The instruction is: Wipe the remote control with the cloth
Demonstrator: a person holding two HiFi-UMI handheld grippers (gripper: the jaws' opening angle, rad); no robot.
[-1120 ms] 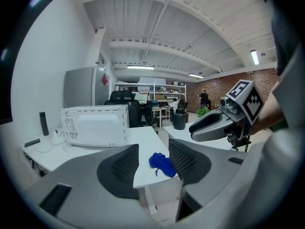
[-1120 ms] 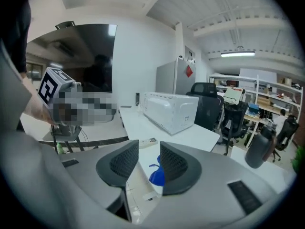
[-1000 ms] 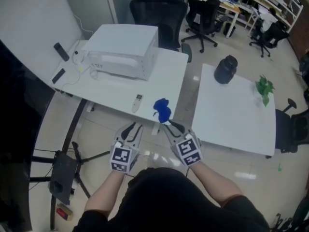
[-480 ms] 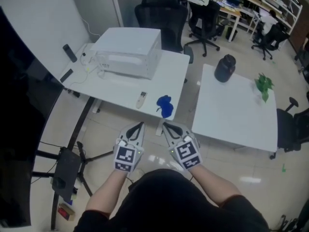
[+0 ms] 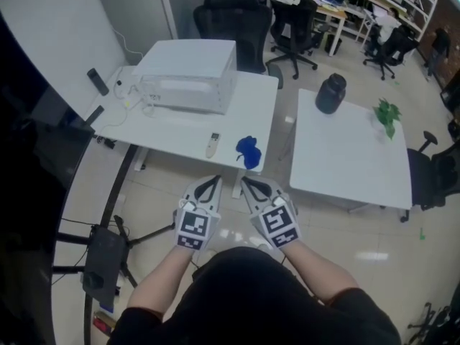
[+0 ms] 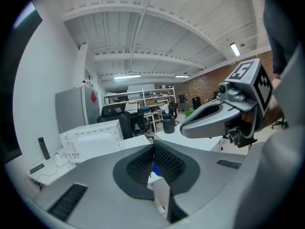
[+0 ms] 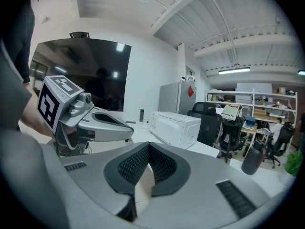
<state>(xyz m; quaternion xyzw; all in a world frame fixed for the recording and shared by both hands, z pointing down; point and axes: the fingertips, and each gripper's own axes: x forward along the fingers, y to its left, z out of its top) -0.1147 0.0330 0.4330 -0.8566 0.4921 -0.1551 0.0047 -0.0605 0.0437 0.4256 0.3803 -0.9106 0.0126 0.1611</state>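
Office floor point(image 5: 154, 192) and two white tables fill the scene. On the left desk point(image 5: 172, 131) stands a white microwave point(image 5: 188, 77). The remote control point(image 5: 212, 144) lies in front of the microwave near the desk's edge, with the blue cloth point(image 5: 249, 152) just beside it to the right. Further right of the microwave, a second table point(image 5: 345, 167) carries a black jug point(image 5: 330, 94), contents unseen, and a green plant point(image 5: 387, 113). Nearer than the microwave, over the floor, the left gripper point(image 5: 213, 180) and right gripper point(image 5: 244, 181) hover side by side, jaws pressed together, holding nothing.
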